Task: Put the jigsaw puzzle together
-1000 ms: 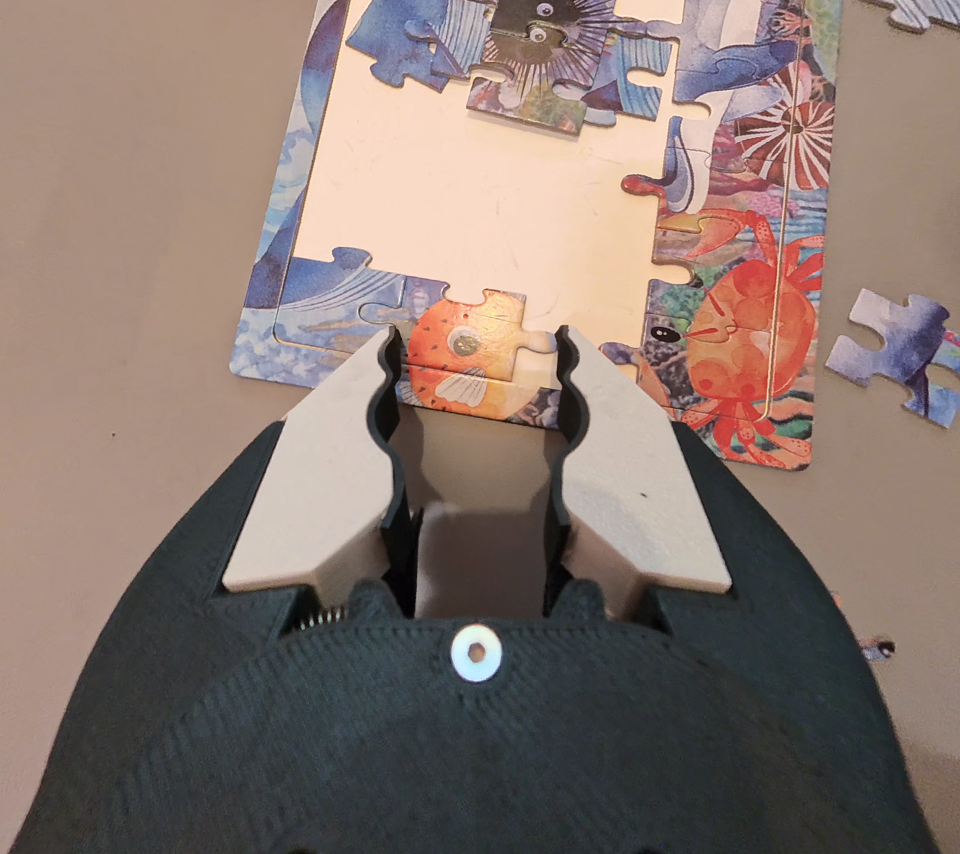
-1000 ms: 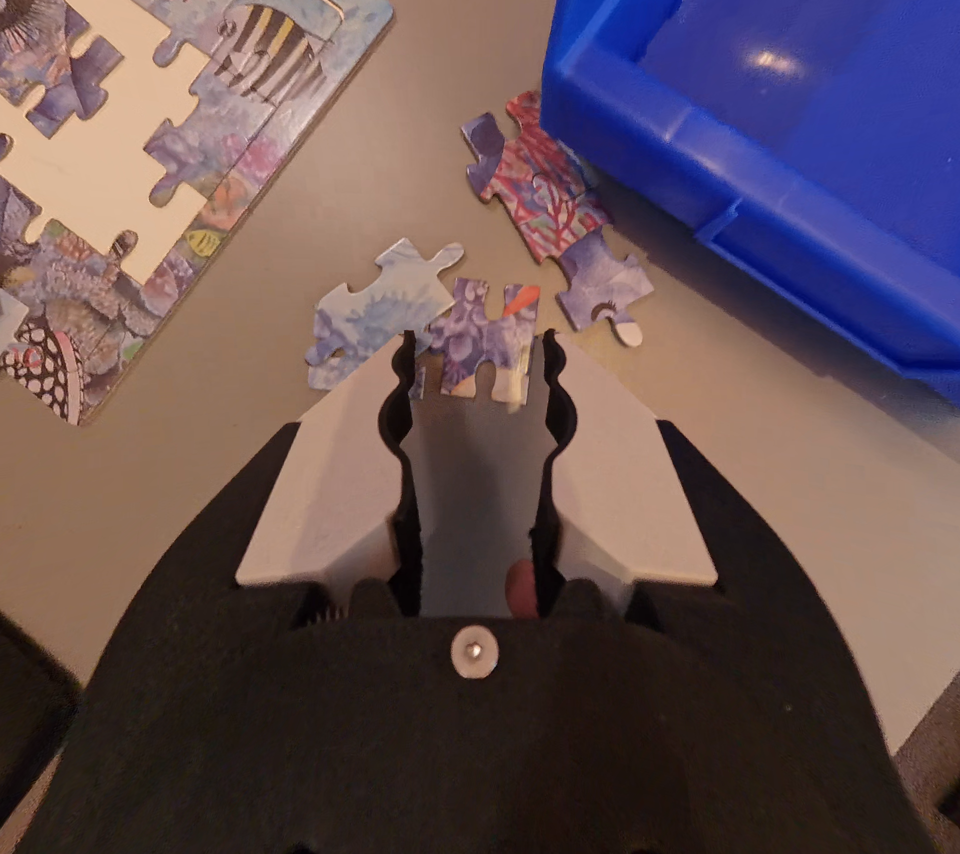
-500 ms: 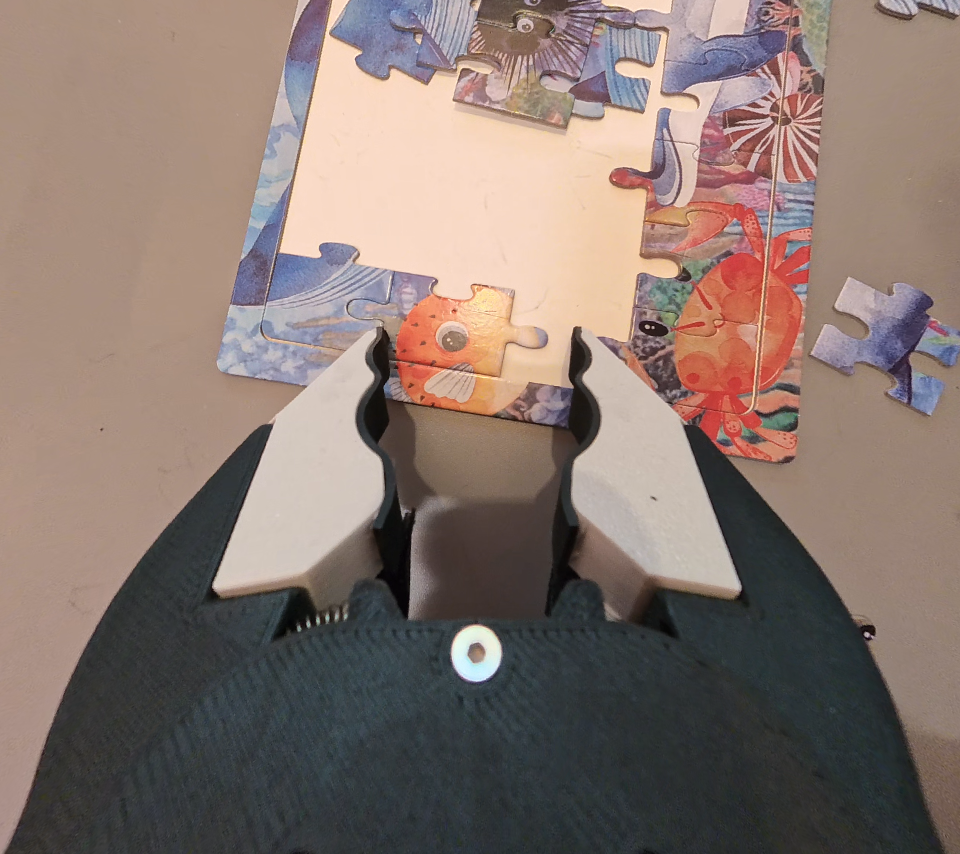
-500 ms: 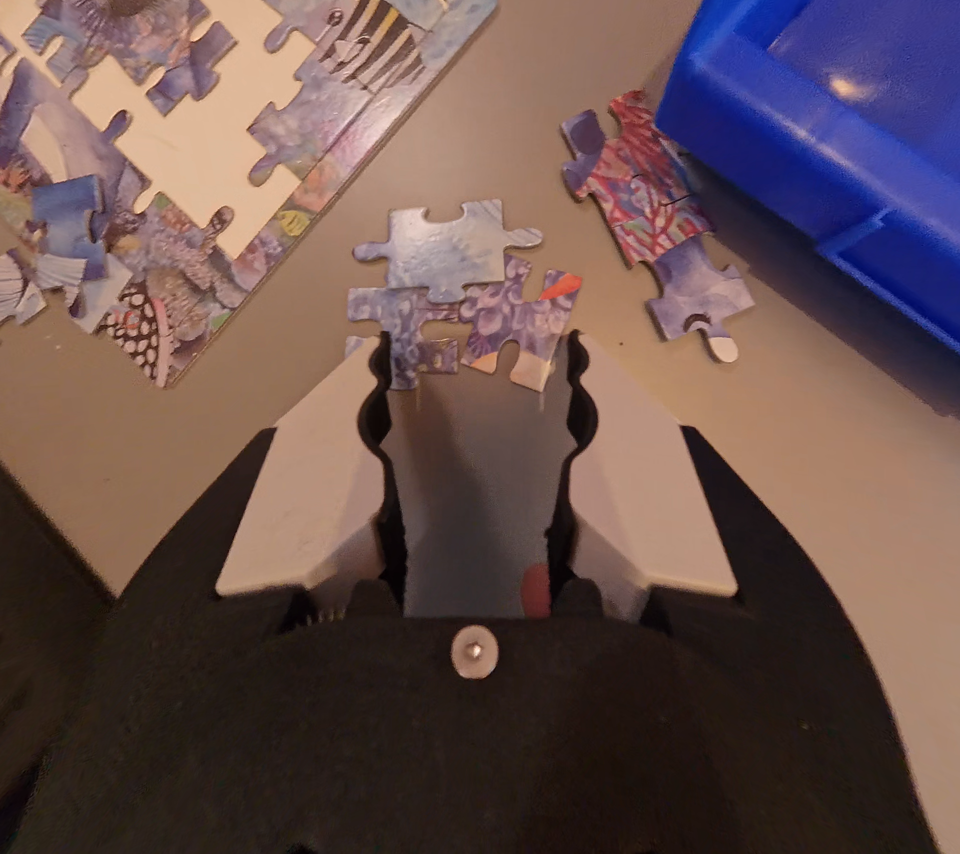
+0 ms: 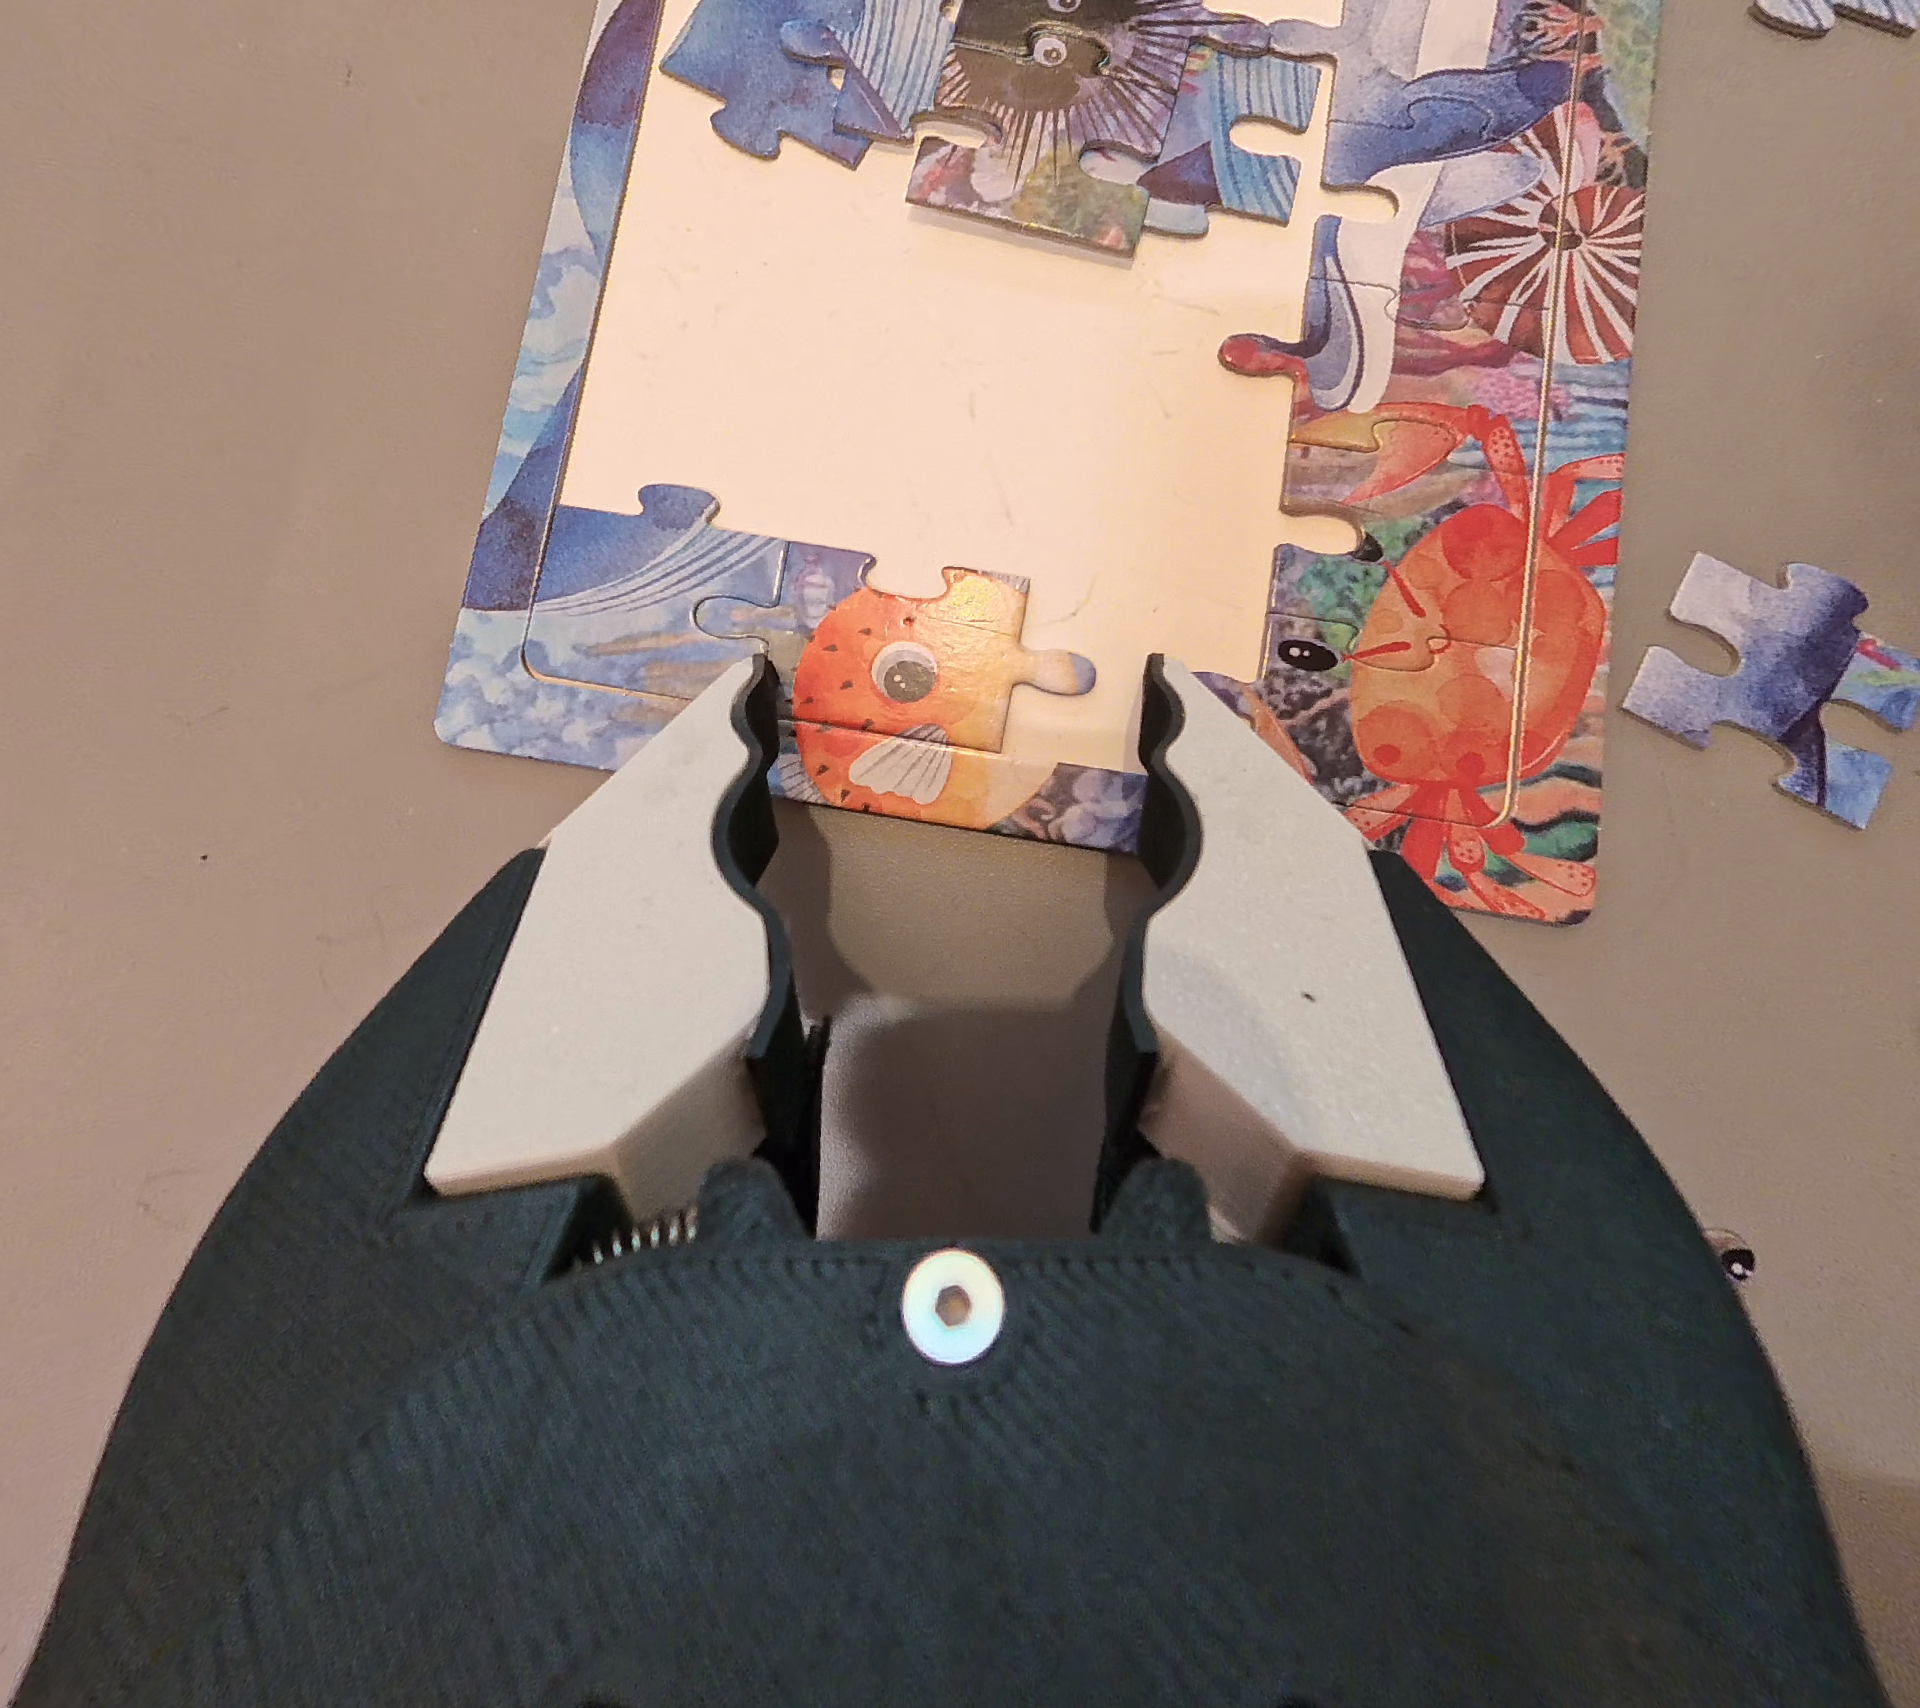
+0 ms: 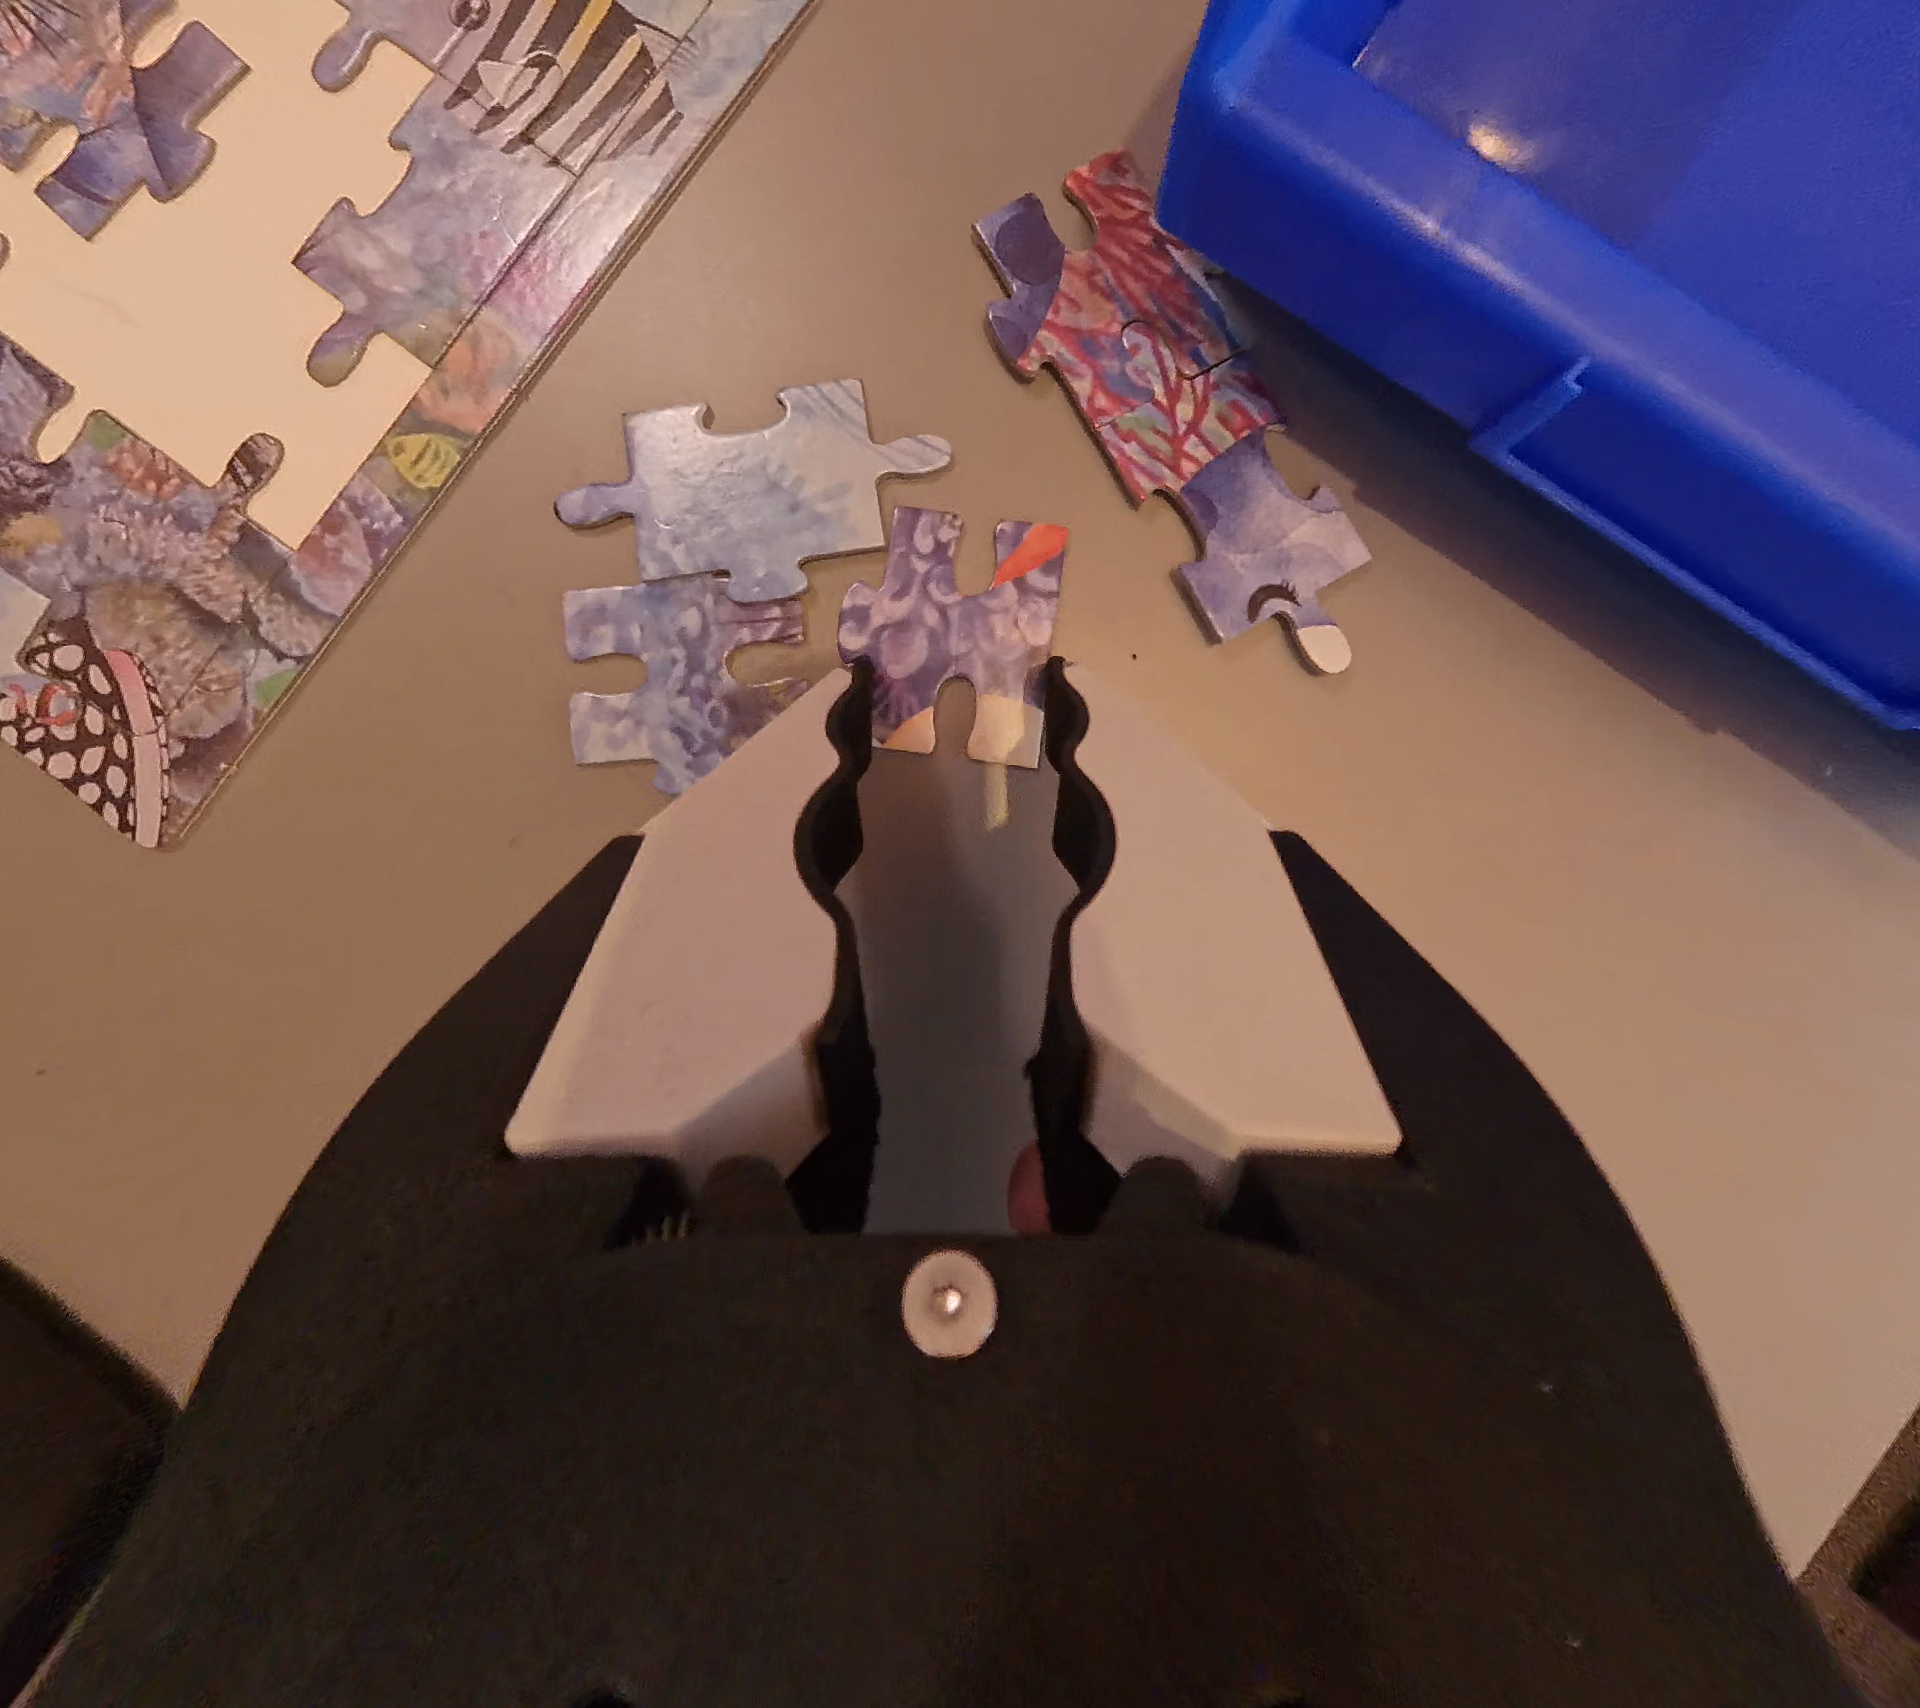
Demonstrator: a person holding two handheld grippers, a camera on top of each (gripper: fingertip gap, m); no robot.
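Two hand-held grippers work over the worktop [image 5: 260, 308]. The left hand-held gripper [image 5: 956, 671] has its fingers spread wide, empty, its tips at the near edge of the puzzle board [image 5: 883, 370], either side of the seated orange fish piece [image 5: 914, 671]. The right hand-held gripper [image 6: 951, 676] pinches a purple piece [image 6: 951, 619] by its near edge. Two loose bluish pieces [image 6: 727, 578] lie just left of its tips, a red coral piece [image 6: 1132, 349] ahead to the right beside the blue bin [image 6: 1455, 204].
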